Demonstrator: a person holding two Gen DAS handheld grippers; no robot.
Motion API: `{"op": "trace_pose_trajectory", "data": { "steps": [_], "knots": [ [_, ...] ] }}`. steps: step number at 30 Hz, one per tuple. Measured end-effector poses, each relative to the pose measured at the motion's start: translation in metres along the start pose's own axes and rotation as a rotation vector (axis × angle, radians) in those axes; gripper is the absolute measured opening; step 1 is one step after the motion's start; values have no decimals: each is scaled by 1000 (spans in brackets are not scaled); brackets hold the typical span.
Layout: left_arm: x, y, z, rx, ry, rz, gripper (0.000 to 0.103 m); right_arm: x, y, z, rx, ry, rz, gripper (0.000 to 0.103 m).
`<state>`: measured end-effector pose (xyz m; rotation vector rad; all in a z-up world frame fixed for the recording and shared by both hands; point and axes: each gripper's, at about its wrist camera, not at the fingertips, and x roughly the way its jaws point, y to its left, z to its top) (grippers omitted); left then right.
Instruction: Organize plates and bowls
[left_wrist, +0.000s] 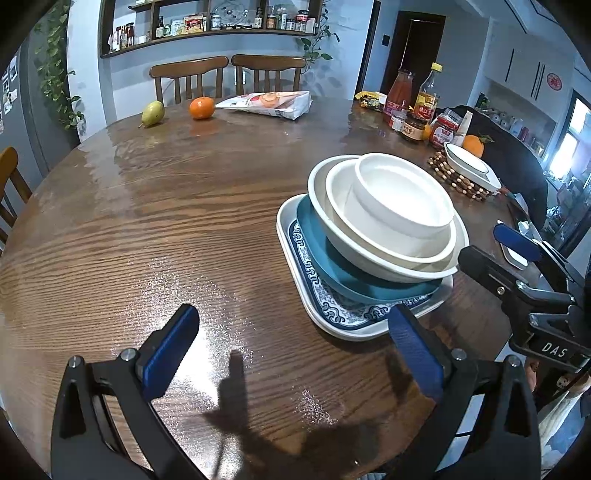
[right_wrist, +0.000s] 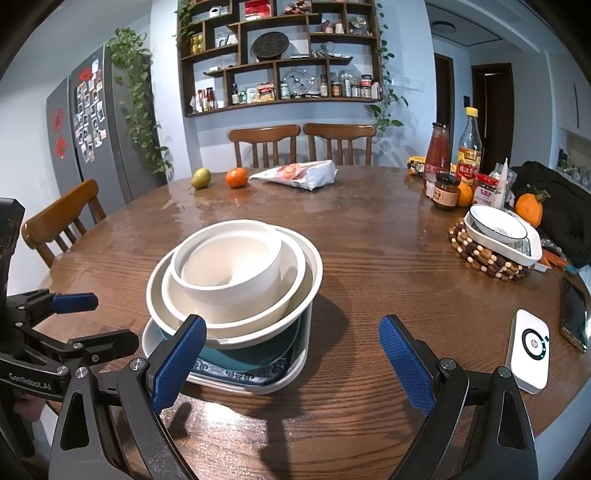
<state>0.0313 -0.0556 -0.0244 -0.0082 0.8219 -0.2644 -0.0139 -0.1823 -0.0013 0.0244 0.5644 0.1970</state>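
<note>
We have both tools, left (left_wrist: 291, 347) & right (right_wrist: 291, 354), spread wide, empty. White bowls (right_wrist: 236, 273) sit nested on the blue-patterned square plate (right_wrist: 258, 376). Next, prob fetch the white dish (right_wrist: 498, 232) w/ the right one.

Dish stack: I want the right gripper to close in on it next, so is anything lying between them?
Nothing visible. The right gripper is open, its left finger already overlapping the stack; only bare table lies around it.

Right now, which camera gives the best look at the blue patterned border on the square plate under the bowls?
The left wrist view: the square plate shows its patterned border along two sides. In the right wrist view the stacked bowls and a tool finger cover most of it, leaving one front strip.
</note>
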Motion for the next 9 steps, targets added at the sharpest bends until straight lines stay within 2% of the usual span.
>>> {"op": "trace_pose_trajectory", "data": {
  "steps": [9],
  "knots": [
    [-1, -2, 0, 2, 2, -4, 102, 1, 0, 0, 0, 3, -3, 95]
  ]
}}
